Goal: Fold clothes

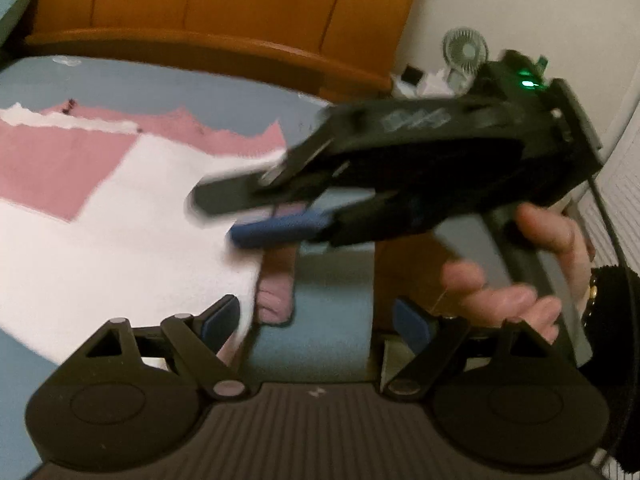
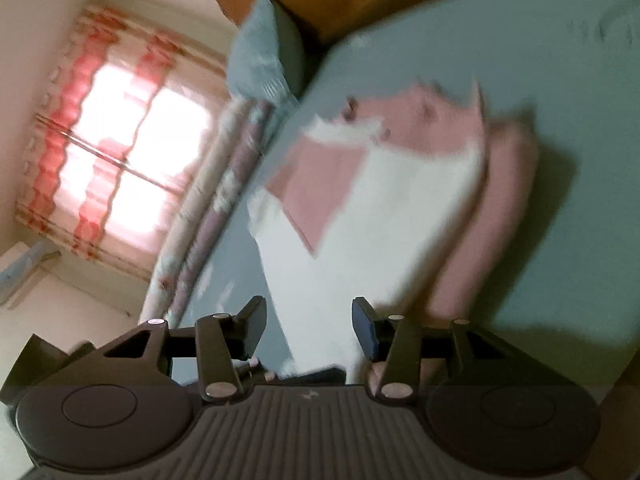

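- My left tool [image 1: 316, 320] hangs with its jaws spread wide over the near edge of the bed [image 1: 332, 344], nothing caught between the blue pads [image 1: 218, 320].
- The pink-and-white garment [image 1: 132, 216] lies flat on the blue-grey sheet, its white panel spreading toward me and pink cloth showing behind it; a bunched pink fold [image 1: 276, 300] sits just beside my left-hand pad.
- My right tool [image 1: 260, 216] crosses the left wrist view from the right, blurred, its two fingers parted above the white panel's edge; a hand [image 1: 532, 276] grips its handle.
- From the right wrist view, that tool [image 2: 308, 320] stands partly open over the garment [image 2: 400, 208]; the pads seem clear of the cloth, though the blur leaves me unsure.
- A blue-grey pillow [image 2: 264, 56] leans against the orange-brown headboard [image 1: 224, 4].
- A small fan [image 1: 464, 56] stands on the side table, and a red-patterned curtain [image 2: 104, 152] glows at the window.
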{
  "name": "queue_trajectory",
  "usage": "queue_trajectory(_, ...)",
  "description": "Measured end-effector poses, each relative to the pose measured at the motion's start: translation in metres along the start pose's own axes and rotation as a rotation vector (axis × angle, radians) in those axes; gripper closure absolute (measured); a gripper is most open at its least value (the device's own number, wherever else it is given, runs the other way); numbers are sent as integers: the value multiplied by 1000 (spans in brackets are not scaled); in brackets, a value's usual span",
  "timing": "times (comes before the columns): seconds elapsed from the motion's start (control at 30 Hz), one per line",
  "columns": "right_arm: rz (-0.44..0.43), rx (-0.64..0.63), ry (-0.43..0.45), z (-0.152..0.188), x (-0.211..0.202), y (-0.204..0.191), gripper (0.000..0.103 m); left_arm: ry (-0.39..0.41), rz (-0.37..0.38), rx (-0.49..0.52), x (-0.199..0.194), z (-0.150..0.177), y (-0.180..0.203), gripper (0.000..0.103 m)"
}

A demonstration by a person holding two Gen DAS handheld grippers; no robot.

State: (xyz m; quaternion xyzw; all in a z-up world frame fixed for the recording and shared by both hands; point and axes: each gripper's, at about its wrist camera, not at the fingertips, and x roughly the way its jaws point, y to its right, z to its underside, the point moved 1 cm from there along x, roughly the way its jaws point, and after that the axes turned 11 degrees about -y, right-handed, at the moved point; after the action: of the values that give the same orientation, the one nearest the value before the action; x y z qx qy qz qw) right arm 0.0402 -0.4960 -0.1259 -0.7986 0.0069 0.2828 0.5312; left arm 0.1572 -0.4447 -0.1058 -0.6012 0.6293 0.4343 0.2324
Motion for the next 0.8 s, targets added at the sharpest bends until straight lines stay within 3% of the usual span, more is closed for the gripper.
queue_trajectory(0.03, 2, 24, 5, 6, -2, 10, 61, -3, 0, 3, 4, 1, 1, 18)
queue_trajectory(0.1, -35, 68, 17, 12, -8, 25, 64, 13, 3, 19, 3, 5, 3, 14)
queue_trajectory(0.2, -95, 93, 38, 10, -27, 23, 57, 28, 8, 28, -8, 5, 3, 14)
queue_trajectory(0.27, -75, 41, 73, 11, -42, 12, 50, 50, 17, 24, -15, 3, 1, 14)
queue_trajectory(0.4, -39, 2, 155, 0, -62, 10, 50, 87, 39, 7, -16, -10, -5, 14)
queue_trajectory(0.57, 31, 0, 205, -26, -62, 37, 51, 32, 66, 1, 6, -21, -5, 13)
queue_trajectory(0.6, 44, 14, 216, -30, -61, 49, 53, 28, 63, 6, 7, -21, -5, 12)
queue_trajectory(0.63, 31, 45, 226, -33, -60, 64, 73, 25, 60, 10, 9, -21, -4, 12)
queue_trajectory(0.67, 3, 92, 231, -33, -59, 80, 101, 21, 57, 14, 9, -21, -3, 12)
queue_trajectory(0.73, -45, 153, 237, -32, -60, 100, 103, 16, 53, 21, 6, -22, -1, 12)
queue_trajectory(0.8, -48, 153, 255, -27, -66, 94, 96, 13, 49, 26, 2, -25, 1, 12)
